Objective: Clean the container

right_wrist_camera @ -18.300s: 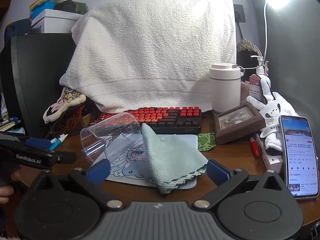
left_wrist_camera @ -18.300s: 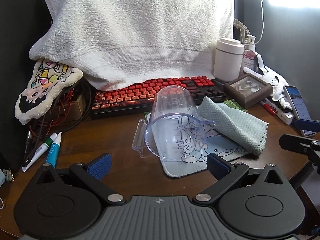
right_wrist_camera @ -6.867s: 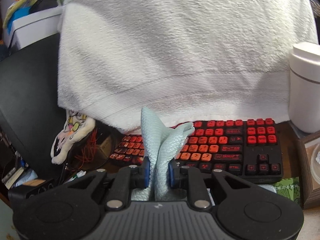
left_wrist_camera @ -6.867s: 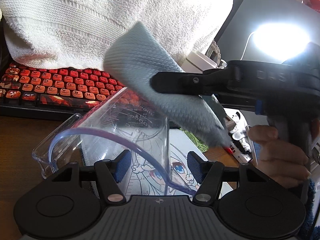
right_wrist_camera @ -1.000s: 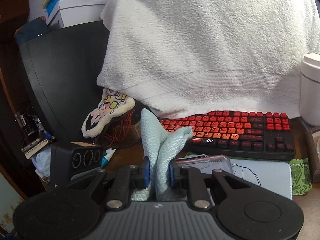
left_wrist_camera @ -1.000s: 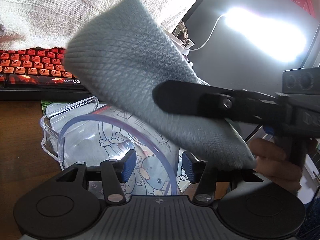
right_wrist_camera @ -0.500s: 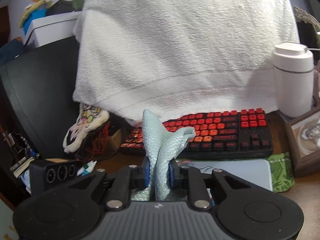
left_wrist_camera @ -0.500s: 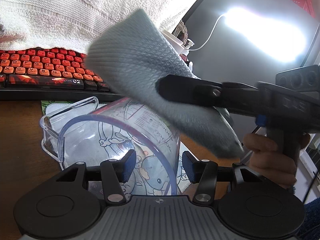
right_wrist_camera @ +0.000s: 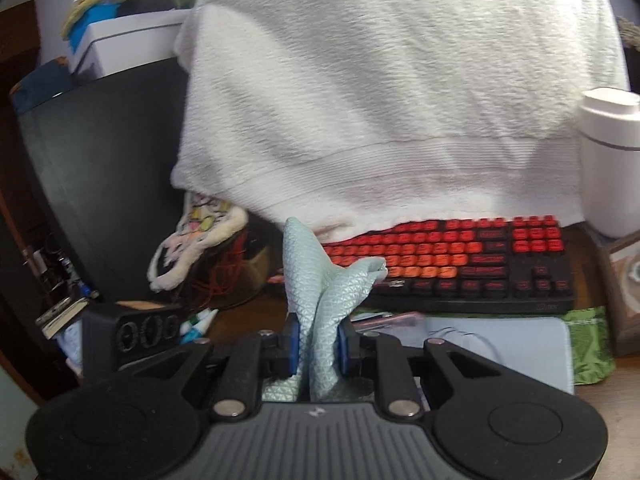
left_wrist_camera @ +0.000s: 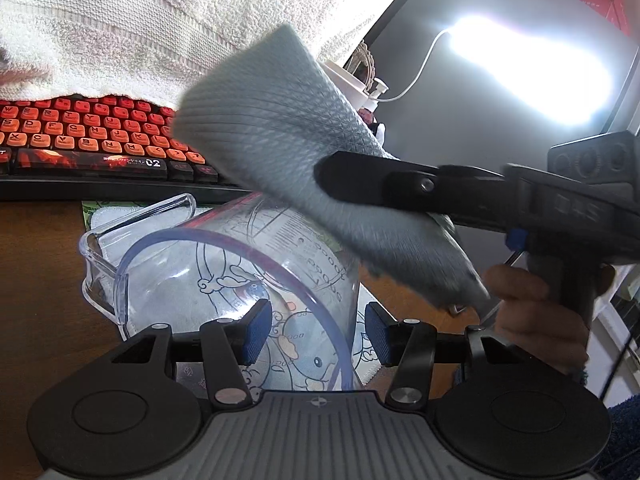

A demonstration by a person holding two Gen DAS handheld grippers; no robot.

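Note:
A clear plastic measuring cup (left_wrist_camera: 224,276) with a blue rim and a handle at its left lies tilted, mouth toward the camera. My left gripper (left_wrist_camera: 316,334) is shut on the cup's wall, one pad inside and one outside. My right gripper (right_wrist_camera: 317,346) is shut on a pale green cloth (right_wrist_camera: 320,292). In the left wrist view the cloth (left_wrist_camera: 304,168) hangs over the cup's upper right side, with the right gripper's black finger across it. The cup's far end shows faintly in the right wrist view (right_wrist_camera: 384,318).
A red and black keyboard (left_wrist_camera: 92,148) lies behind the cup, under a white towel (right_wrist_camera: 380,100). A printed mouse mat (right_wrist_camera: 500,344) lies under the cup. A white canister (right_wrist_camera: 608,160) and a framed picture stand at the right. A lamp (left_wrist_camera: 528,68) glares at the upper right.
The right gripper has swung with the cloth over the cup, from lower left toward the right and up. The left gripper and the cup have hardly moved.

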